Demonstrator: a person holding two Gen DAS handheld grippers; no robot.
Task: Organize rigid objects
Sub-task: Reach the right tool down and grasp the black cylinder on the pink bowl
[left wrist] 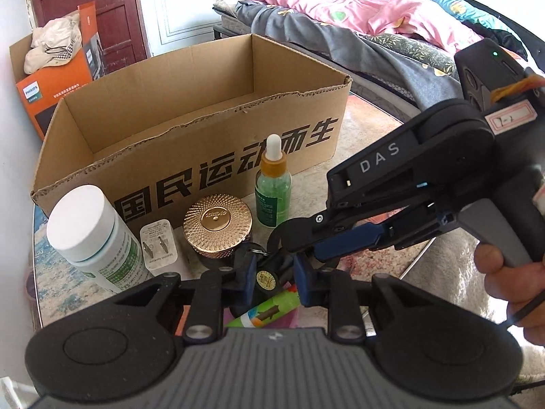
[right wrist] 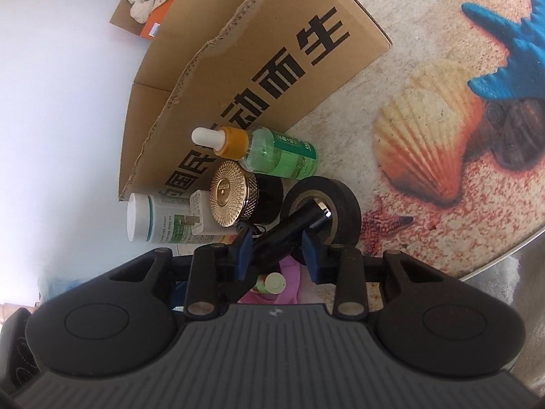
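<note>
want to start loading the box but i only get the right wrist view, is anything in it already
observer: In the left wrist view no item shows inside the cardboard box; its floor just behind the front wall is hidden.
operator: ok, my right gripper is on the black cylinder, what's the left gripper on
observer: Its pads are closed on a small black item with a round yellow label, just in front of the gold-lidded jar.
</note>
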